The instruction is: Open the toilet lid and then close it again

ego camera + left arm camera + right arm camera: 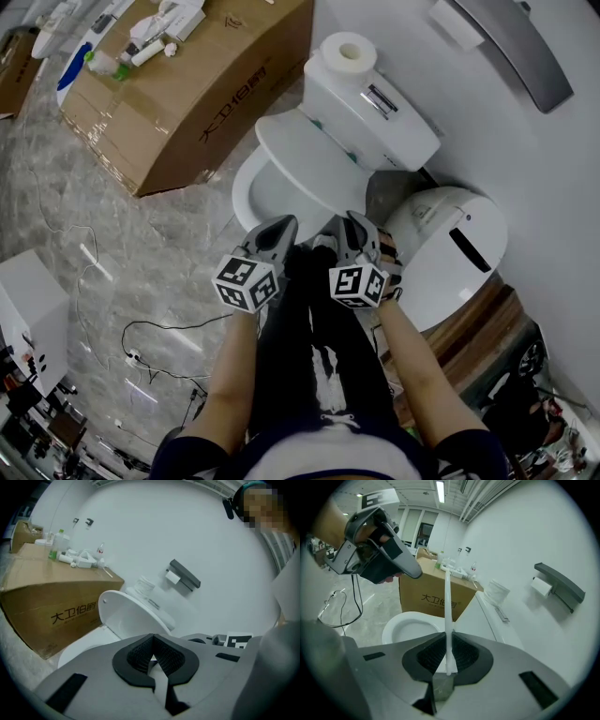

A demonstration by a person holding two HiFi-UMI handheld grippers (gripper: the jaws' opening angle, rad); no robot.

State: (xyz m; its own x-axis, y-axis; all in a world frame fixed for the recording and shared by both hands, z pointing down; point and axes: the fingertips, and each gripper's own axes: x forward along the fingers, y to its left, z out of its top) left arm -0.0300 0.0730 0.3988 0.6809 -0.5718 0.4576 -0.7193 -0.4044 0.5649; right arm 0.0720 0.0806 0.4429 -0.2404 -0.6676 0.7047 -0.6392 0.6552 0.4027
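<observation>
Pinches the thin edge of the toilet lid [300, 150] in right gripper [448, 654] fingers, with left gripper [153, 657] fingers pressed together, empty. Risks a slip from so slim a bite, slamming it onto the bowl [391, 629].

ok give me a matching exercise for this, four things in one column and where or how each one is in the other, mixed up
Things:
1 toilet paper roll
2 cardboard box
3 toilet lid
4 left gripper

Place or state:
a jaws together, nothing between them
b on the floor beside the toilet
c on top of the tank
d edge pinched between the jaws of the right gripper

Pairs: 1-c, 2-b, 3-d, 4-a
</observation>
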